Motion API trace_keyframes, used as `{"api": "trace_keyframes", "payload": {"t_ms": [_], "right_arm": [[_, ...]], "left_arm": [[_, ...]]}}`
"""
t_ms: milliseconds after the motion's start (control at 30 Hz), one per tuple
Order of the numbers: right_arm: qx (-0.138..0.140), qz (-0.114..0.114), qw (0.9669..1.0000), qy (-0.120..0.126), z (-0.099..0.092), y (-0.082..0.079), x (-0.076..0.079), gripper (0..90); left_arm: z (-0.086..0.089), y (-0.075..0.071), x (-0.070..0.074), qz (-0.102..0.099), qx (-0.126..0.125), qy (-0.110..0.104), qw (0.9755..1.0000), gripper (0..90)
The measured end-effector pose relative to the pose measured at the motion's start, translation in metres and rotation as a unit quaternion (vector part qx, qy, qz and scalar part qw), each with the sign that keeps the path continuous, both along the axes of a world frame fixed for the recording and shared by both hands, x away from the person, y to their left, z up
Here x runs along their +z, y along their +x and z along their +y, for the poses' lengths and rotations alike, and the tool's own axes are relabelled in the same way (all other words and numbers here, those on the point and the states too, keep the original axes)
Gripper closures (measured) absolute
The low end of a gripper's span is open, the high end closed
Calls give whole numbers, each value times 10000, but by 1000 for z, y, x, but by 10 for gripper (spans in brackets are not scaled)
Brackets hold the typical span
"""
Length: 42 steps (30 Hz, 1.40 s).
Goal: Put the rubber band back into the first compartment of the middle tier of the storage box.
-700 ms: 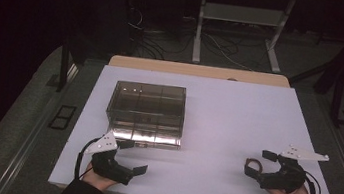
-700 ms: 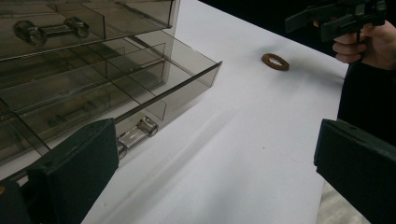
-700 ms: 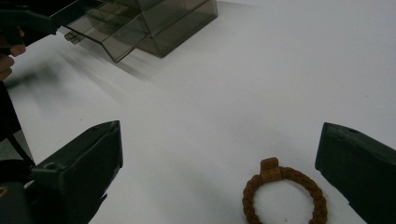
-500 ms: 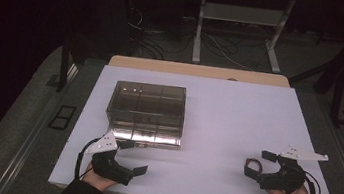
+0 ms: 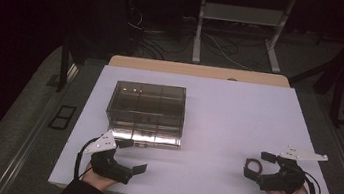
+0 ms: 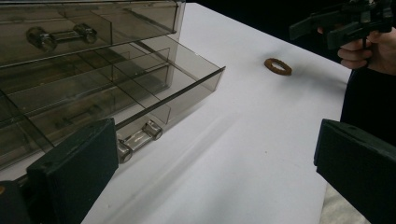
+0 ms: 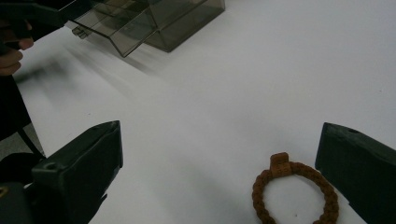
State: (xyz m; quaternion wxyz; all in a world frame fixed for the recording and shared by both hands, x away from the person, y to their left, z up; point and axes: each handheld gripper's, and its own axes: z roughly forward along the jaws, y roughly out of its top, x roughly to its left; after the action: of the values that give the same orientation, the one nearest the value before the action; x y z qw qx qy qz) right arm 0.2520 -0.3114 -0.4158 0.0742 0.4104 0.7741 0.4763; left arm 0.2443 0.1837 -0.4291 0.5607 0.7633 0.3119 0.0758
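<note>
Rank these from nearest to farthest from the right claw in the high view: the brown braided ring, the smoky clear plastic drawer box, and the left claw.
1. Brown braided ring: just off the right claw tips, on the white table's right side.
2. Left claw: across the table, near the front edge.
3. Smoky clear plastic drawer box: left of centre, farther back; close to the left claw's rank.

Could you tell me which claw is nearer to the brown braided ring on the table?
The right claw: its open jaws sit either side of the brown braided ring without touching it. The left claw is far across the table, open, by the drawer box.
</note>
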Motion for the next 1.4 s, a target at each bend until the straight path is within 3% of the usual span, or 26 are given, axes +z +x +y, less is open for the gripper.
{"api": "trace_keyframes", "payload": {"t_ms": [533,1400], "right_arm": [[202,176,9990,-358,1,3,4,2],[630,477,9924,-944,6,13,11,2]], "left_arm": [[3,0,0,4,126,-79,9999,0],[3,0,0,35,101,-93,9999,0]]}}
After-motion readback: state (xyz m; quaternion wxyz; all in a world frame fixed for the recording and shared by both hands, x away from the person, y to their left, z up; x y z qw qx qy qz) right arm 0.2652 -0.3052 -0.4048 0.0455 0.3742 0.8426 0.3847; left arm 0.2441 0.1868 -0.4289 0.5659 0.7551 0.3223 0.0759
